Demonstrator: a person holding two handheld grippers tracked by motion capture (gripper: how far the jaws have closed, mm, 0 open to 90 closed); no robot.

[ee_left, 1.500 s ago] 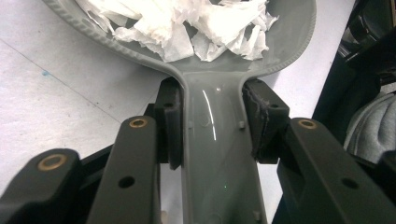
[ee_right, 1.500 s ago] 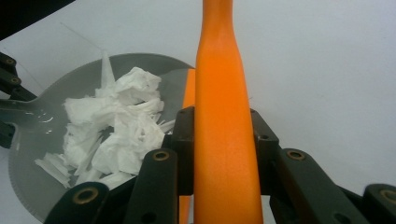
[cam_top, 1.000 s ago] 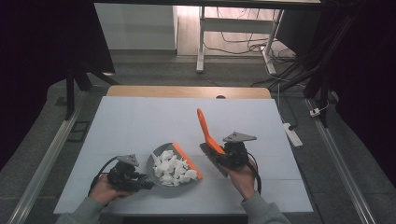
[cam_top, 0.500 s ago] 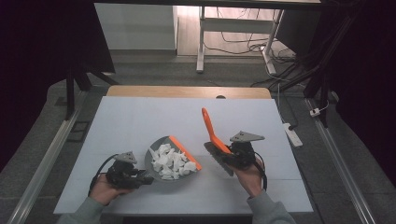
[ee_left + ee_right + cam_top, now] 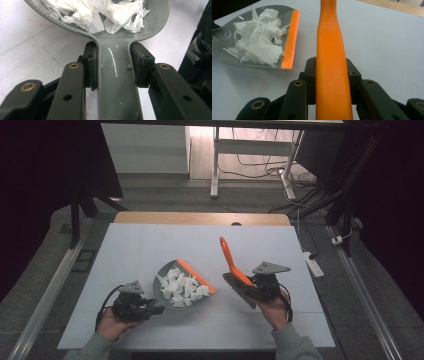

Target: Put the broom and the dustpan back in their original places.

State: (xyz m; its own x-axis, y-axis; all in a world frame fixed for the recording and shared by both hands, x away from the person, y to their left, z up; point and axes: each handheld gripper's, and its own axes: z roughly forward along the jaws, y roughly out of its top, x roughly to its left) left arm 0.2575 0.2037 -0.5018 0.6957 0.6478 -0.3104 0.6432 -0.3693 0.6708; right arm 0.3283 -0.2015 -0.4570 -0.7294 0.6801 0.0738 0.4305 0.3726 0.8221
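The grey dustpan [image 5: 172,287], edged with an orange lip and heaped with torn white paper [image 5: 181,286], lay near the table's [image 5: 150,245] front edge, left of centre. The left gripper [image 5: 115,65] was clamped on its handle. The right gripper [image 5: 331,75] was clamped on the orange brush handle [image 5: 332,62], just right of the pan. No writing was legible.

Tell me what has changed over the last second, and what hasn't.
The right gripper, shut on the orange brush, has drifted to the right, away from the dustpan, so the gap between them is wider. The left gripper still clamps the dustpan's handle in about the same place, and the torn paper is still heaped in the pan.
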